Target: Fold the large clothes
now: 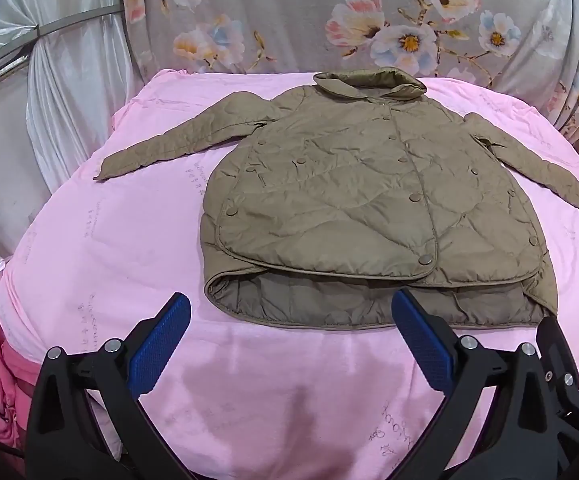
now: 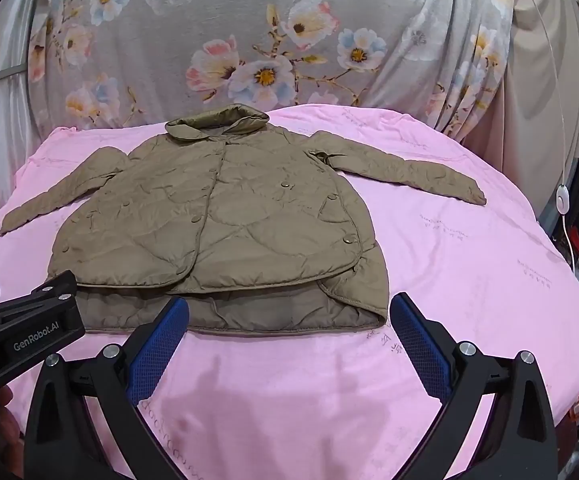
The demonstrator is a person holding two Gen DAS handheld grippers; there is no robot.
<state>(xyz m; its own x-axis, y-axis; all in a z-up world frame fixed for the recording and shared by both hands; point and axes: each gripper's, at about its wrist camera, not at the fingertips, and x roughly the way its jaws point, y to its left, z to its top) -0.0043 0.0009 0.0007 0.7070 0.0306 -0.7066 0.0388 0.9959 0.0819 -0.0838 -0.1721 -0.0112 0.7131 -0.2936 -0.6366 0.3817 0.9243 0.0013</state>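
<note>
An olive quilted jacket [image 1: 369, 200] [image 2: 217, 220] lies flat and front up on a table covered by a pink sheet [image 1: 129, 240] [image 2: 469, 280]. It is snapped shut, its collar [image 1: 369, 80] on the far side and both sleeves spread outwards. The hem is nearest to me. My left gripper [image 1: 290, 298] hovers open just before the hem's left part, with nothing between its blue pads [image 1: 157, 344]. My right gripper [image 2: 288, 300] is open too, over the hem's right part and empty. The left gripper [image 2: 25, 290] shows at the left edge of the right wrist view.
A grey floral curtain [image 1: 369, 20] hangs behind the table, with white drapes [image 1: 69, 80] to the left. Crumpled pink cloth [image 1: 1, 380] hangs at the table's near left corner. On the right, a white cord with a switch [image 2: 562, 196] dangles before beige curtains.
</note>
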